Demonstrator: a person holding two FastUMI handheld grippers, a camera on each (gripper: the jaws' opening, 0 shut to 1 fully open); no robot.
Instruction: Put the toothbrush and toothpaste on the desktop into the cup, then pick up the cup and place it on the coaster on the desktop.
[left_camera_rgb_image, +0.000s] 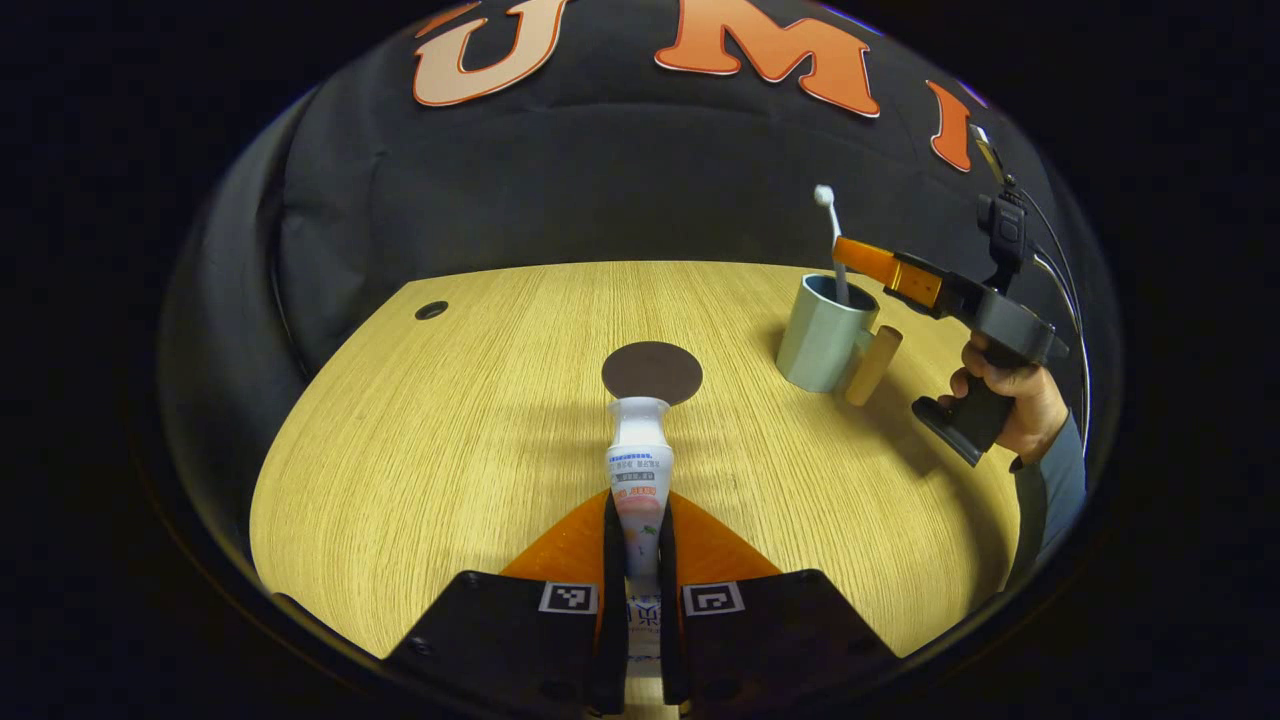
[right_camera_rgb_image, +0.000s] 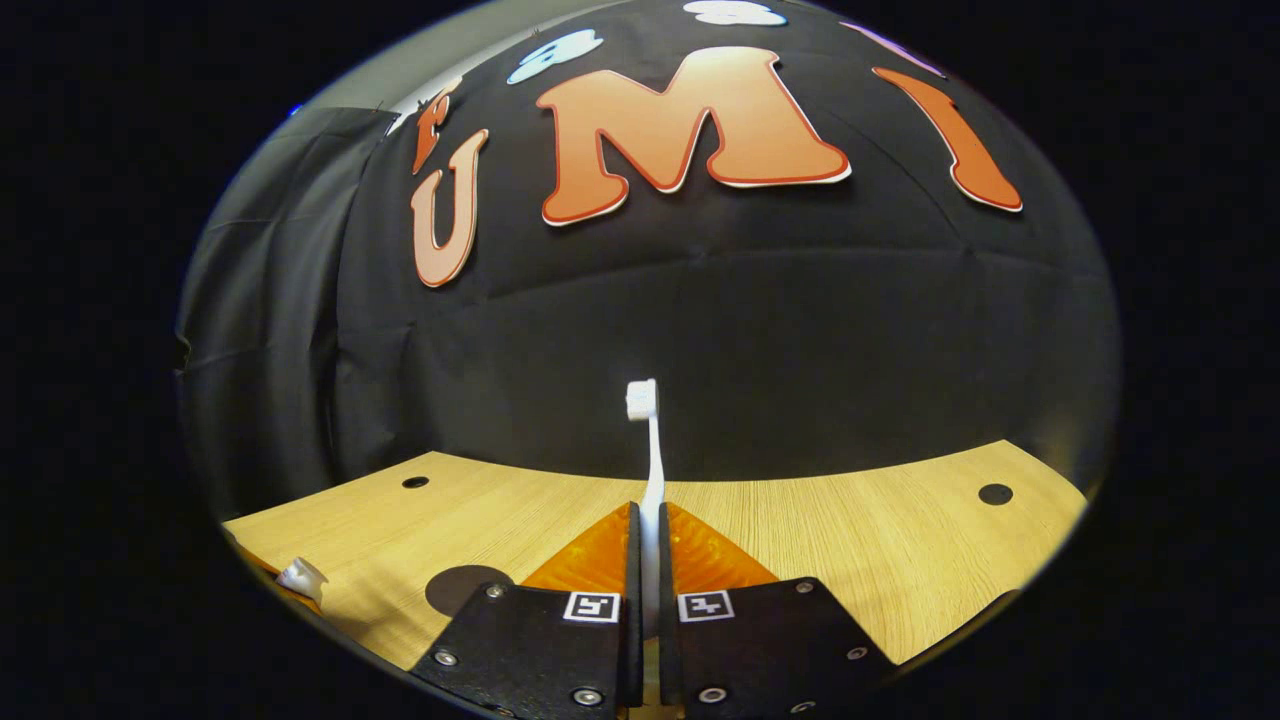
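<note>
The left gripper is clamping the toothpaste between both fingers, cap pointing forward, just short of the dark round coaster on the wooden desktop. Off to the right, a hand is holding the right gripper, which is pinching the toothbrush by its handle, head up. From the left gripper view, that brush is standing in the pale cup, its lower end inside
</note>
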